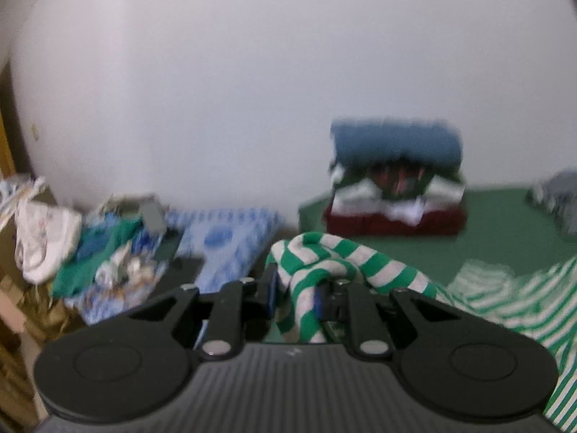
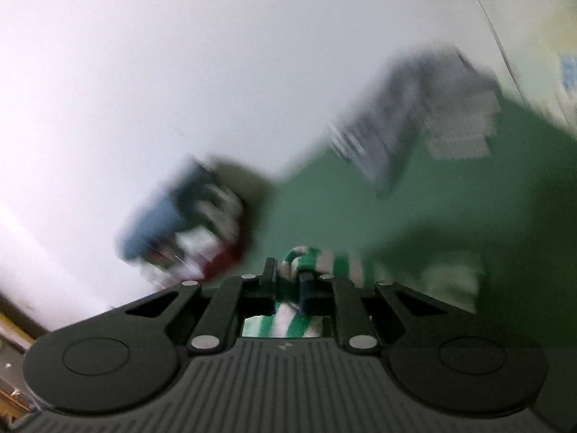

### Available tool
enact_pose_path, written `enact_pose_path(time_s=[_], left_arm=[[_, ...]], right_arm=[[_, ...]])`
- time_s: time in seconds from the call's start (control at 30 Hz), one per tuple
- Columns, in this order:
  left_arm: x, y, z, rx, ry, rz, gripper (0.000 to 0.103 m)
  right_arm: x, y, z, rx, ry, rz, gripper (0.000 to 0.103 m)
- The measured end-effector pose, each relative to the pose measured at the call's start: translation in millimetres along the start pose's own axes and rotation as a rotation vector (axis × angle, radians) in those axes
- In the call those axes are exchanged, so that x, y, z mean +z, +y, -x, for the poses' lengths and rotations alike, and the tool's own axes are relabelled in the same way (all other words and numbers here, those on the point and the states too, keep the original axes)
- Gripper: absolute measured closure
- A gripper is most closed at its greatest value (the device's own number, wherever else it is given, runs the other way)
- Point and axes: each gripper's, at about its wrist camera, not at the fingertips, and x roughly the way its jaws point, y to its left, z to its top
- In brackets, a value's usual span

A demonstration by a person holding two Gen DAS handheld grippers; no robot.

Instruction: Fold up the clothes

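The green-and-white striped garment [image 1: 317,281] lies bunched on the near part of the green surface [image 1: 505,223], one fold clamped in the left gripper [image 1: 299,296], another in the right gripper [image 2: 288,285]. Lifting both corners evenly, keeping the cloth taut, should help. A stack of folded clothes [image 1: 396,180] stands farther back. No readable writing shows.
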Motion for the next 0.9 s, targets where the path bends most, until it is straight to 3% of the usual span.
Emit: enact_pose_path(time_s=[0.2,0.5,0.77,0.9], left_arm=[[68.7,-7.9,36.8,-0.052,-0.180,-0.053,0.085],[171.7,-2.8,84.0,-0.105,-0.386,-0.062,0.084],[239.3,1.2,113.3,-0.090,-0.489,-0.016,0.084],[259.1,-4.0,104.5,-0.110,-0.452,-0.027,0.084]], right_arm=[[64.1,51.6,69.3,0.144,-0.185,0.070,0.091],[148.8,109.3,145.9,0.196,-0.411,0.166,0.091],[206.0,130.9,180.3,0.238,-0.523,0.131,0.091],[213.3,148.1,175.9,0.228,-0.515,0.188,0.091]])
